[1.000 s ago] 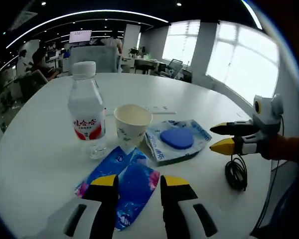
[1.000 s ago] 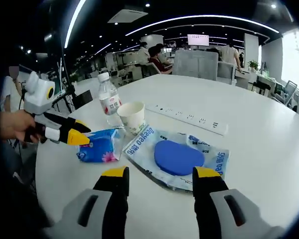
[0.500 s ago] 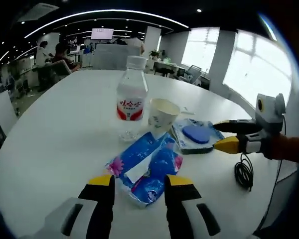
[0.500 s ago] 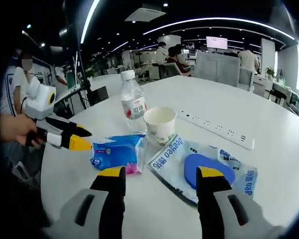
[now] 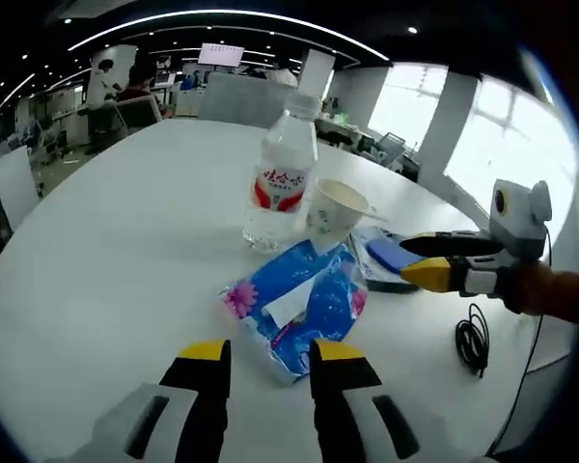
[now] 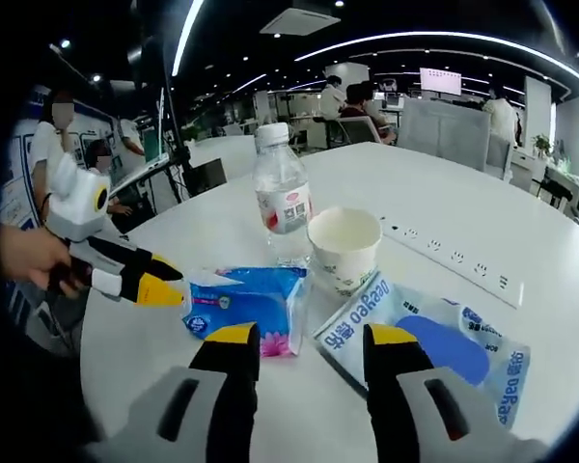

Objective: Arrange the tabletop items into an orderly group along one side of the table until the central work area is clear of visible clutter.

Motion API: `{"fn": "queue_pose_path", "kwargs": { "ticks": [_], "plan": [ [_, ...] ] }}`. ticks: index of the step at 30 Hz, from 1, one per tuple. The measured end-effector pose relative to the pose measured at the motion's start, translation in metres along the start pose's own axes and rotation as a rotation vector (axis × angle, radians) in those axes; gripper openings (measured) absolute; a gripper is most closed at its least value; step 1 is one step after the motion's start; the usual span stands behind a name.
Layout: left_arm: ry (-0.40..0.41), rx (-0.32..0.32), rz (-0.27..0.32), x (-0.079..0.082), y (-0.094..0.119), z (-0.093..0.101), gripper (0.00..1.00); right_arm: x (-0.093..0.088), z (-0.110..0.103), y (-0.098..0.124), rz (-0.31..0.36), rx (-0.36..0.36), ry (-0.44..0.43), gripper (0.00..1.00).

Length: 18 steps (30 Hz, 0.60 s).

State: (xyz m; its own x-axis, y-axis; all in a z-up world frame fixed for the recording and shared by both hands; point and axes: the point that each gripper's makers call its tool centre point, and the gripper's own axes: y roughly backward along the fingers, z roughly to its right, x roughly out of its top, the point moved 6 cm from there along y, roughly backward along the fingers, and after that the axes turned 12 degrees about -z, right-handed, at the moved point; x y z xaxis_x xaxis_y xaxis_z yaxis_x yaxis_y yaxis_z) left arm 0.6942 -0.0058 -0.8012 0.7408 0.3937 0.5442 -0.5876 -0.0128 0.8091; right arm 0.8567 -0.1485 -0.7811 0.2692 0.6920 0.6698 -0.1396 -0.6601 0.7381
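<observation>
A blue tissue pack (image 5: 294, 304) lies on the white table (image 5: 106, 270), just ahead of my open left gripper (image 5: 268, 355), with its near corner between the yellow tips. Behind it stand a clear water bottle with a red label (image 5: 282, 178) and a paper cup (image 5: 336, 207). A clear packet holding a blue pad (image 5: 388, 258) lies beside the cup. My right gripper (image 5: 420, 260) reaches in over that packet. In the right gripper view, my right gripper (image 6: 309, 336) is open above the gap between tissue pack (image 6: 246, 309) and packet (image 6: 434, 342). The left gripper (image 6: 171, 285) points at the pack from the left.
A coiled black cable (image 5: 471, 338) lies near the table edge at the right. A white power strip (image 6: 454, 260) runs behind the cup (image 6: 344, 246) and bottle (image 6: 283, 198). Office desks, chairs and seated people fill the background. Bare tabletop spreads to the left (image 5: 68, 241).
Both cameras have swung round and drawn nearer to the tissue pack. The bottle, cup, pack and packet keep their places on the table. Both grippers stay open.
</observation>
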Motion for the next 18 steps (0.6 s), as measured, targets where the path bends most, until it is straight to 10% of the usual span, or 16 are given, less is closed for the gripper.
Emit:
{"fn": "queue_pose_path", "kwargs": {
  "ticks": [18],
  "plan": [
    [0.061, -0.044, -0.048, -0.015, -0.015, -0.005, 0.18, 0.005, -0.016, -0.034, -0.04, 0.076, 0.004, 0.17]
  ]
}}
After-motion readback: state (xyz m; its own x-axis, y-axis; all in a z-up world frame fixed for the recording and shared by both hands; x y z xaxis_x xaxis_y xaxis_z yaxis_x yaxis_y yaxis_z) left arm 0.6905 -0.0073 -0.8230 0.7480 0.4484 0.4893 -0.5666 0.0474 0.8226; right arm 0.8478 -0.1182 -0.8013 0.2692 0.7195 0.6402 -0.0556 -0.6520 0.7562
